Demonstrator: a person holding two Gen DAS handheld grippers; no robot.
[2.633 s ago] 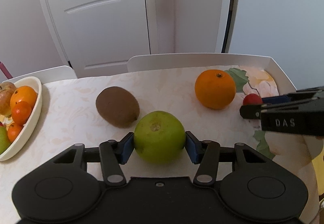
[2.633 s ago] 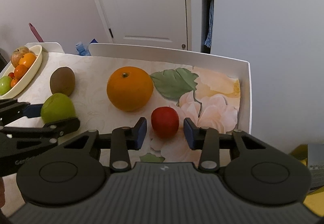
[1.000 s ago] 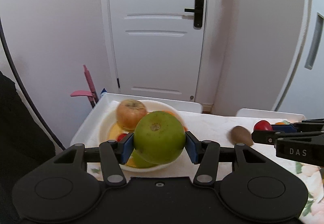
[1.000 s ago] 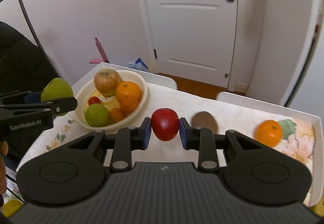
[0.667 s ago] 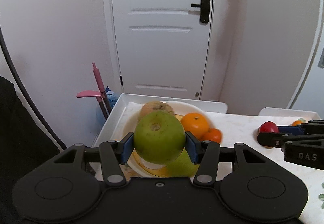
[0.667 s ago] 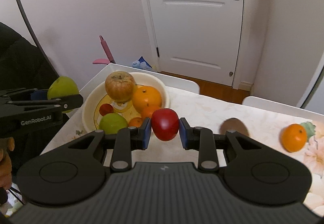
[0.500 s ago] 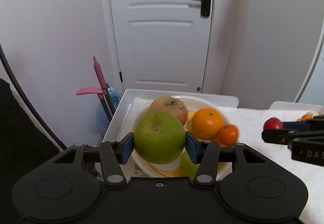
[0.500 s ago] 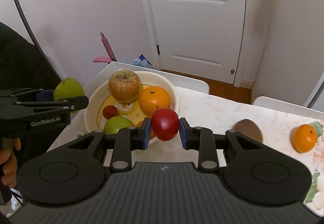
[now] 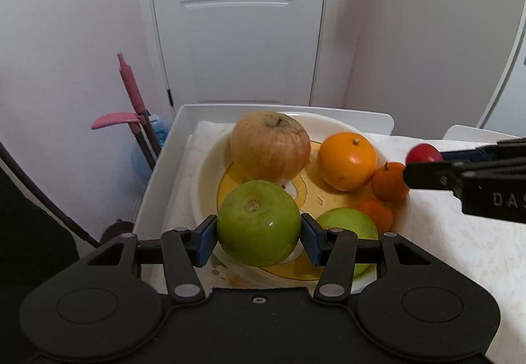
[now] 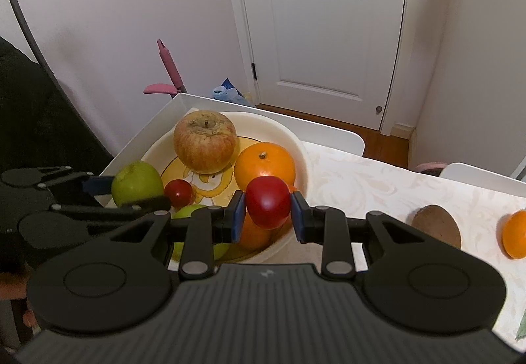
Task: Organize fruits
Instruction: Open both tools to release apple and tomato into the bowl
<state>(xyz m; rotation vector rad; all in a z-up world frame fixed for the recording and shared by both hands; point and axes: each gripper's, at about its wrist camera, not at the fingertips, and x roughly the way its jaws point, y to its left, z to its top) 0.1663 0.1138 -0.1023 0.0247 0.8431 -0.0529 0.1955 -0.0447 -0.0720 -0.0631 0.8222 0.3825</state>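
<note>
- Fruits are being gathered into the bowl (image 9: 210, 163), and both hands are now bringing one each over it; a couple of seconds back the same two pieces were being picked off the table at its far right end.
- Left gripper (image 9: 259, 237) is clamping the green apple (image 9: 259, 223) between its blue pads, and it has swung from open table to a spot just above the bowl's near-left part.
- Ahead of that gripper, the big russet apple (image 9: 270, 142) is sitting at the back of the bowl; to its right the orange (image 9: 348, 160) and two mandarins (image 9: 389, 181) are crowding the right rim, with a second green apple (image 9: 358, 226) just beyond the right finger.
- Right gripper (image 10: 268, 216) is squeezing the red fruit (image 10: 268, 206) and is hanging over the bowl's right edge, directly above the mandarins.
- To the right of that gripper, a kiwi (image 10: 437, 229) and another orange (image 10: 514, 234) are lying on the cloth, well apart from the bowl.
- Judging by this, both carries are nearly finished and the release is the step in hand; the bare patch in the bowl's middle looks like the safest place for the green apple, since the red fruit could roll off the heaped mandarins and over the rim.
- Two loose pieces are remaining after these, so the job is perhaps two-thirds done.
</note>
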